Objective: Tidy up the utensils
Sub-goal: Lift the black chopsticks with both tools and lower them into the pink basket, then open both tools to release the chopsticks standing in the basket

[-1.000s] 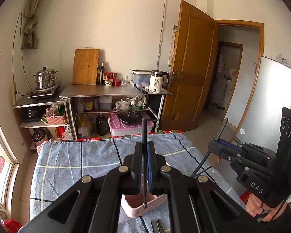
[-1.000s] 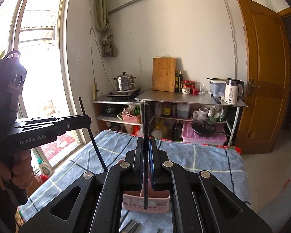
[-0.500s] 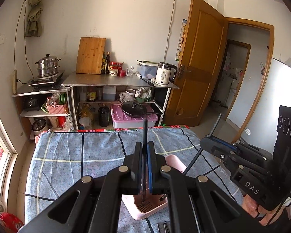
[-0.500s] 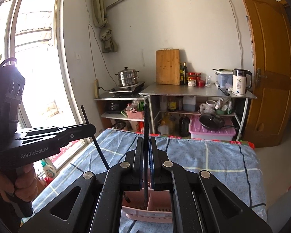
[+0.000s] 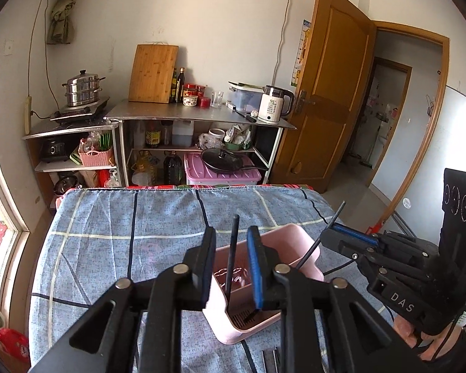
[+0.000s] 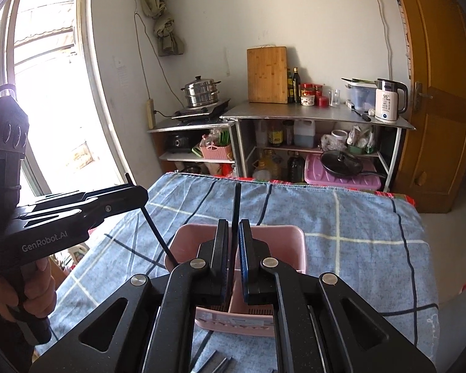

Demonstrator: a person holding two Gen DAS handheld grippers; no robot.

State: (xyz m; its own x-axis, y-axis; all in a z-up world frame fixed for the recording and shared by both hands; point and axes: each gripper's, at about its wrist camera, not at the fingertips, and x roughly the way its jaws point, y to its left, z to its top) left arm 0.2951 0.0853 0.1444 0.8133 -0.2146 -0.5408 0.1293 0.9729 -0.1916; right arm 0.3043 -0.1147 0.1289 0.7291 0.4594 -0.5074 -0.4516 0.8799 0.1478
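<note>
Both grippers have just opened, the left gripper (image 5: 231, 259) wide and the right gripper (image 6: 233, 250) a little, so each black chopstick (image 5: 232, 258) now drops loose between them into the pink basket (image 5: 298, 239) just below.

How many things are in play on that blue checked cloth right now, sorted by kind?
Black chopsticks: 2, one standing in the left gripper's just-opened jaws, one in the right gripper's jaws, both over the basket
Pink basket: 1
Grey metal utensils lying near the front edge: at least 2, mostly hidden
Total: at least 5
</note>
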